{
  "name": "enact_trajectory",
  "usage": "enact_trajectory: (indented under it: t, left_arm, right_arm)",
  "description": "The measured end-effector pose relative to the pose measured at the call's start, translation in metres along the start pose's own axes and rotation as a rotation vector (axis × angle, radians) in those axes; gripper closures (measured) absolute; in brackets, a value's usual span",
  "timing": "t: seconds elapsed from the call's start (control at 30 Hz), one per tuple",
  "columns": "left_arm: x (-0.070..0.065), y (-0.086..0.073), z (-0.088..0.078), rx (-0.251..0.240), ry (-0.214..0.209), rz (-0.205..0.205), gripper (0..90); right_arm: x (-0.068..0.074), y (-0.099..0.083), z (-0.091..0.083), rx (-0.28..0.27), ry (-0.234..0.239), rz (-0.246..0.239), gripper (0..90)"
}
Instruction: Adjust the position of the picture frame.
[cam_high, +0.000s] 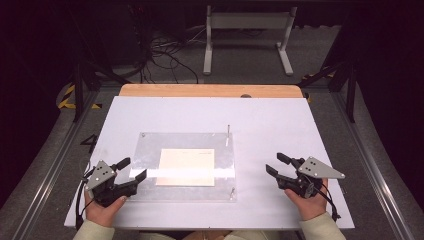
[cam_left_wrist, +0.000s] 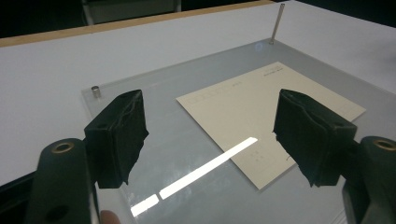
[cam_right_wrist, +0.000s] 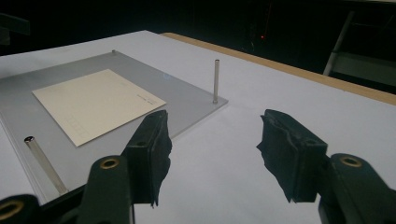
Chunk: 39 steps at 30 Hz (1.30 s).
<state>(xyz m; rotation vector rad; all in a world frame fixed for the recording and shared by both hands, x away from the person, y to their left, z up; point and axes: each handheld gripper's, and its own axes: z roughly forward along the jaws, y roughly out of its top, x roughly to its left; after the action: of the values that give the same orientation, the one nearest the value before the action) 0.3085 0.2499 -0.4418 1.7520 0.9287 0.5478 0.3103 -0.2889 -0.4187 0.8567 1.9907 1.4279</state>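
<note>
Scene: a person seated at a white table (cam_high: 260, 120) holds a two-jaw gripper in each hand, forearms coming in from the near edge.
Card: a cream card (cam_high: 186, 167) lies flat at the middle of a clear plate (cam_high: 150, 145), between the two grippers.
Card's long axis: it runs left to right across the table in the high view, parallel to the near edge; the short sides face the two grippers.
Card's print: a faint printed line sits along the far edge, toward the right corner; too small to read.
Plate: rectangular, flat on the table, long side also left to right, with a thin metal pin (cam_high: 228, 131) upright at its far right corner and shorter studs at other corners.
Left gripper (cam_high: 134, 169): at the plate's near left corner, pointing right toward the card, jaws wide apart and clamped on nothing; in its own view the card (cam_left_wrist: 266, 112) lies ahead between the jaws.
Right gripper (cam_high: 276, 163): over bare table well right of the plate, pointing left and away from the person, jaws apart, empty.
Glare: a bright strip of reflected light (cam_left_wrist: 205, 169) crosses the plate's near side.
</note>
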Motion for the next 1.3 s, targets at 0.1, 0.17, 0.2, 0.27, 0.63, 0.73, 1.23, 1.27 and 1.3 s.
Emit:
enact_trajectory:
  t: [0.1,0.17,0.2,0.27,0.63,0.73,1.23,1.27,1.3]
  left_arm:
    - [0.000,0.001,0.000,0.000,0.002,-0.001,26.0]
    - [-0.001,0.001,0.001,0.003,-0.002,0.005,26.1]
    - [-0.002,0.002,0.001,0.006,-0.004,0.011,26.1]
    - [-0.004,0.003,0.002,0.009,-0.010,0.024,26.0]
    - [-0.011,0.005,0.004,0.019,-0.040,0.049,25.8]
    - [-0.012,0.005,0.006,0.017,-0.047,0.053,25.8]
    - [-0.011,0.006,0.008,0.040,-0.048,0.049,26.8]
    - [-0.011,0.006,0.008,0.042,-0.048,0.051,26.8]
    - [-0.011,0.005,0.008,0.047,-0.050,0.046,26.9]
  right_arm:
    - [0.001,0.000,0.000,0.017,0.004,0.003,43.1]
    - [0.002,0.001,0.000,0.019,0.013,0.002,44.1]
    - [0.003,0.002,0.000,0.016,0.020,0.001,44.1]
    - [0.006,0.005,0.002,0.015,0.037,-0.003,43.8]
    - [0.043,0.024,0.017,0.021,0.193,-0.071,43.9]
    - [0.051,0.025,0.022,0.034,0.231,-0.066,42.0]
    - [0.074,0.012,0.051,0.240,0.369,-0.097,53.3]
    - [0.074,0.010,0.053,0.263,0.381,-0.087,54.3]
    - [0.074,0.008,0.055,0.286,0.389,-0.082,55.8]
